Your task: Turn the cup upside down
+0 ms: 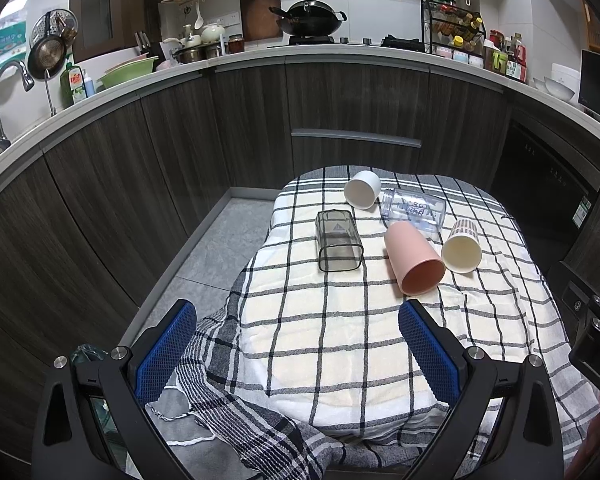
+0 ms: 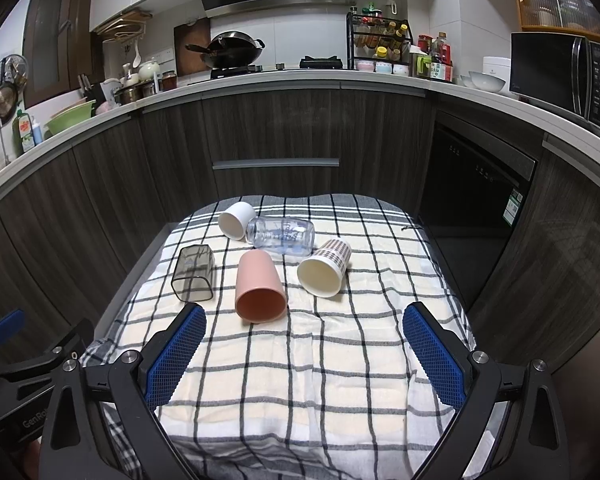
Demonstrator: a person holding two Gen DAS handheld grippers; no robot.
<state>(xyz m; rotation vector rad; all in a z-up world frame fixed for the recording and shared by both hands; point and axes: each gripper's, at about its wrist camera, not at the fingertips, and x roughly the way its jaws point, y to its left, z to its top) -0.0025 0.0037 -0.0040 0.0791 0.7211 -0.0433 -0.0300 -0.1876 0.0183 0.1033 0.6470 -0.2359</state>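
Observation:
Several cups lie on their sides on a checked cloth [image 1: 340, 340] [image 2: 300, 360]: a pink cup [image 1: 412, 260] [image 2: 259, 286], a smoky clear square cup [image 1: 337, 246] [image 2: 194, 274], a white cup [image 1: 363, 189] [image 2: 237, 220], a clear bottle-like cup [image 1: 414, 209] [image 2: 282, 236] and a plaid-patterned cup [image 1: 462, 246] [image 2: 325, 268]. My left gripper [image 1: 298, 344] is open and empty, near the cloth's front left. My right gripper [image 2: 304, 350] is open and empty, short of the pink and plaid cups.
Dark wood cabinets [image 1: 356, 112] and a counter with a wok [image 1: 308, 18] stand behind the table. A dishwasher [image 2: 480, 200] is at the right. The cloth hangs over the front left edge [image 1: 236, 412]. The right gripper's body shows at the left wrist view's right edge [image 1: 596, 340].

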